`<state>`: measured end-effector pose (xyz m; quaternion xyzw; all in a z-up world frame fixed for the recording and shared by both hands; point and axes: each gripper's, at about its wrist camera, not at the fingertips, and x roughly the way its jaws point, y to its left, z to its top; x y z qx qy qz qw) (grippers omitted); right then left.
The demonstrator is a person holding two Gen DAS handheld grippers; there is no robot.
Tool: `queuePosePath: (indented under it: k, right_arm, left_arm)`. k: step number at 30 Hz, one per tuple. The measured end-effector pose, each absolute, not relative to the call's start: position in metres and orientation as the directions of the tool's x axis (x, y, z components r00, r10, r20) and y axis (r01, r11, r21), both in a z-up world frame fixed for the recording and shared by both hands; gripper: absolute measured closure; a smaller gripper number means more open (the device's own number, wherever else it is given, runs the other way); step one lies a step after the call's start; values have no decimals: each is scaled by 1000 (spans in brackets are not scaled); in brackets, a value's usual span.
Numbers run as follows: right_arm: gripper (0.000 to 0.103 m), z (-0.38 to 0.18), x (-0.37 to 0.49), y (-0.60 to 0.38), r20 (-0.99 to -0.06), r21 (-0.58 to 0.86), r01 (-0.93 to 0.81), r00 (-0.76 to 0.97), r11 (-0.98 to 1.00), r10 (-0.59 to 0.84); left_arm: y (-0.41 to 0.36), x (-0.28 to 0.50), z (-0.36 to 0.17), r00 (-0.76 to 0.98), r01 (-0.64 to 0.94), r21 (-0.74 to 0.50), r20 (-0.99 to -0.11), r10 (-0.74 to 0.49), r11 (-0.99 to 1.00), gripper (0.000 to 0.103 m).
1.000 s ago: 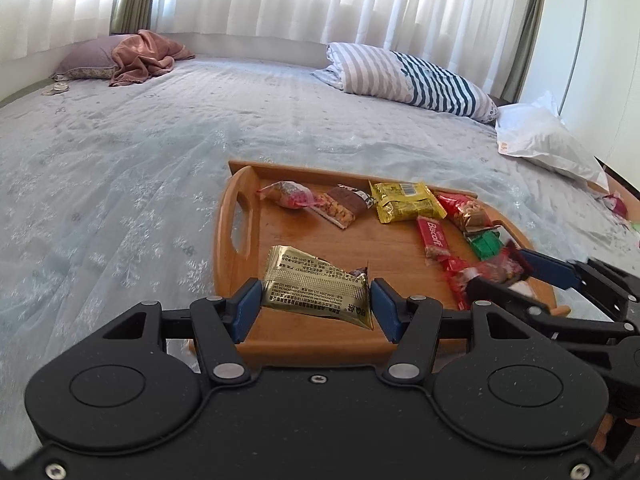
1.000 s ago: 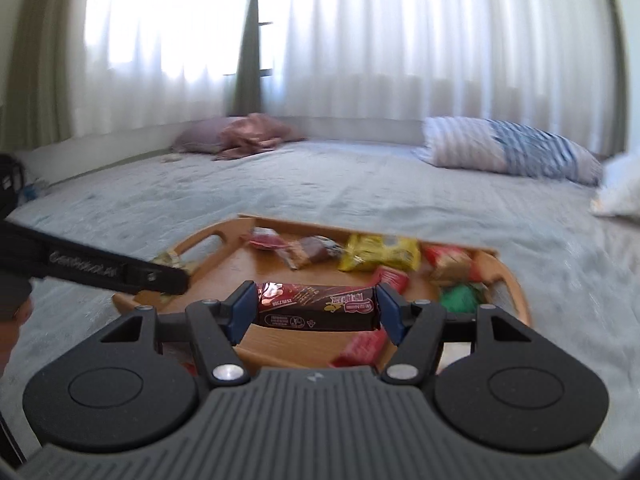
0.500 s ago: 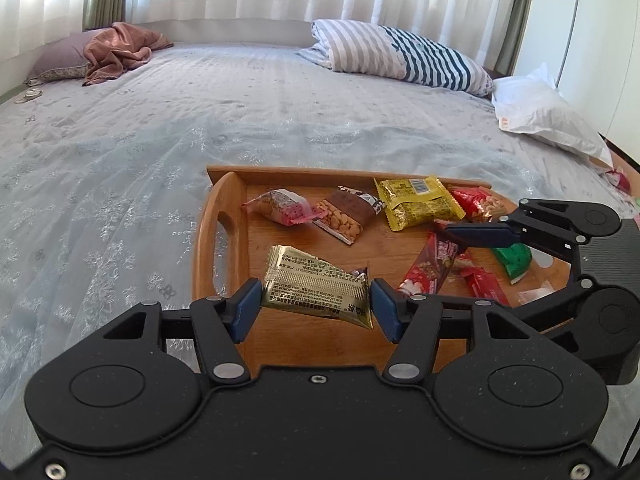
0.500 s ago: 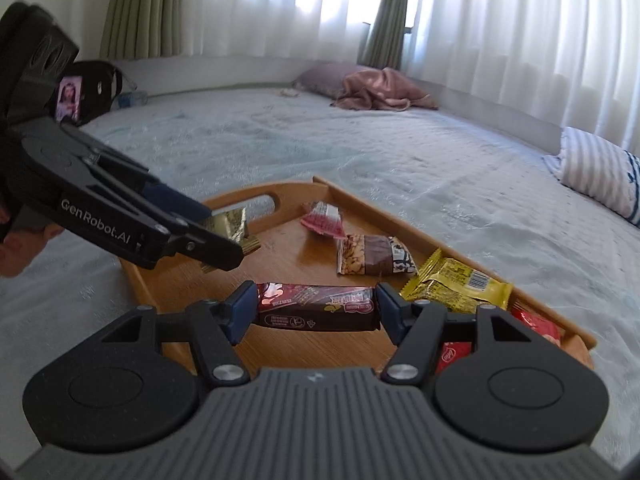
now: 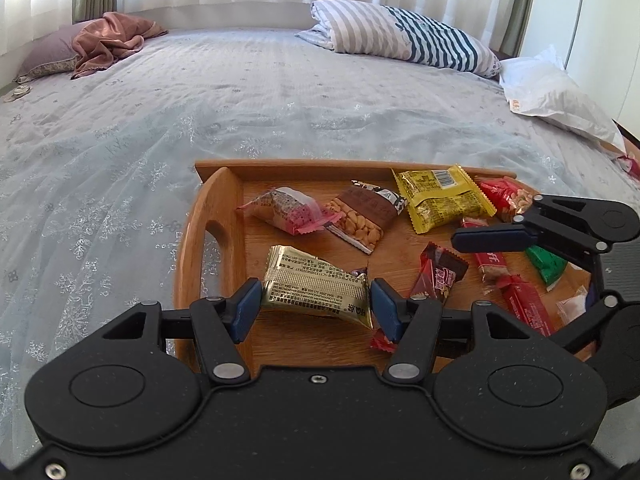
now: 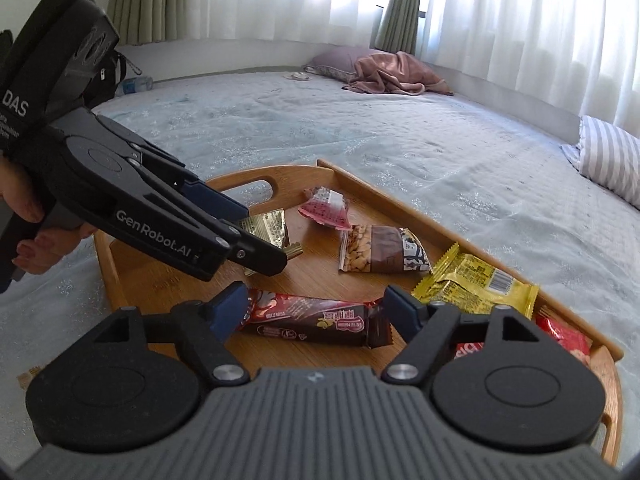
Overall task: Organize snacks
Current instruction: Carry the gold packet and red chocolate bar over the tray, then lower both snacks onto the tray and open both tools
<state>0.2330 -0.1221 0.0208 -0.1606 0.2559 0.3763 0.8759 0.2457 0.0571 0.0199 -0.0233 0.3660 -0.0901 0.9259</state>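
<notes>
A wooden tray (image 5: 320,166) (image 6: 400,208) lies on the bed with several snack packets in it. My left gripper (image 5: 316,300) (image 6: 262,234) is shut on a gold packet (image 5: 316,290) (image 6: 268,224), held just over the tray's near left part. My right gripper (image 6: 316,308) has its jaws opening around a dark red chocolate bar (image 6: 316,318) (image 5: 438,276), which lies on the tray floor between the spread pads. One right finger (image 5: 492,238) reaches over the bar in the left wrist view. Beyond lie a pink packet (image 5: 288,212), a peanut bar (image 5: 364,216) and a yellow packet (image 5: 440,198).
Red packets (image 5: 504,196) and a green one (image 5: 546,260) crowd the tray's right side. A striped pillow (image 5: 404,40), a white bag (image 5: 556,96) and a pink blanket (image 5: 108,40) lie farther off on the pale bedcover. A person's hand (image 6: 36,240) grips the left tool.
The right jaws have spread, and the chocolate bar now lies on the tray instead of being gripped. Both grippers have moved in over the tray; the left still holds the gold packet.
</notes>
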Motion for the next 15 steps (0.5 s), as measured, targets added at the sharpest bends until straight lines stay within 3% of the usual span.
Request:
queuePosePath:
  k: [4,7,15]
  right_arm:
    - [19,25,222,-125,-593,-45,-748,553,662,585]
    - [32,21,224,-120,-641,23,-748,498,664,584]
    - [33,15,237,-115,-649,24,-694,536,719,539]
  left_arm:
    - [58,245,19,716,149,-98,-675,-176,984,45]
    - [57,246,17,712,148,-98,-680,-175,984,45]
    - [52,247,16,709,162,-71,-686,-167,984,45]
